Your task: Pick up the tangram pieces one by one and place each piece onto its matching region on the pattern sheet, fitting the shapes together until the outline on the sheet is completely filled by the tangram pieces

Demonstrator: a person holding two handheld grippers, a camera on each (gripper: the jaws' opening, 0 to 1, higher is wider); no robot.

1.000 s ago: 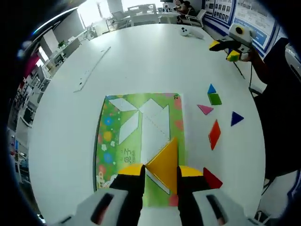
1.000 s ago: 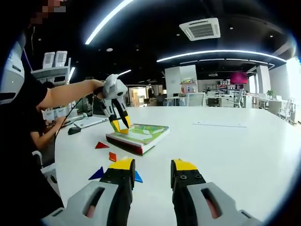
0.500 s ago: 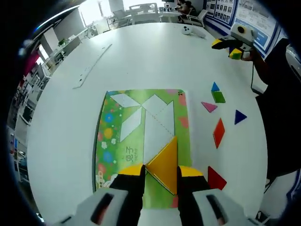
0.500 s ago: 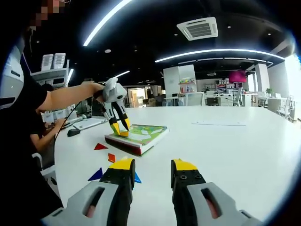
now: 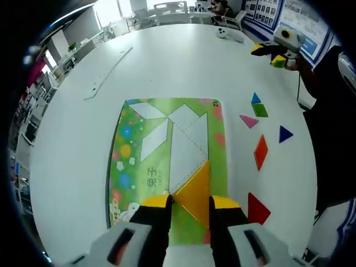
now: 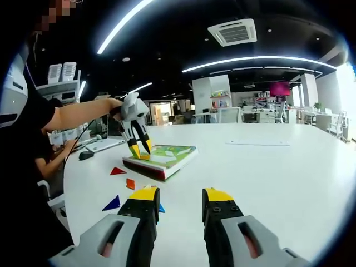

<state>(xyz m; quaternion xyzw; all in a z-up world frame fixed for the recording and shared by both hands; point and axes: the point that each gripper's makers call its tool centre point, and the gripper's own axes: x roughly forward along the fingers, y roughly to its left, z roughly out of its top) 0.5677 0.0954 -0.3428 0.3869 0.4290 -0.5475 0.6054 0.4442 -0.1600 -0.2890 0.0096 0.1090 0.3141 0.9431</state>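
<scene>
Left gripper fingers clamped on the big yellow triangle, held flat-ish right between the tips, apex pointing forward and away from them. Straight past that apex: the white outline on the pattern sheet, long axis running dead ahead from the fingers. Looked like the triangle sat right over the near end of that outline, slanted edge lined up with the dashed line. Touching the sheet or hovering just off it? Couldn't tell.

Off to the right of the fingers, loose on the tabletop: red triangle closest, then orange piece, dark blue triangle, pink triangle, green piece with a small blue triangle touching it.

Right gripper fingers parted, nothing between them, hanging well back from the sheet. So left was clearly the nearer one; probably just a small drop and release to seat the piece.
</scene>
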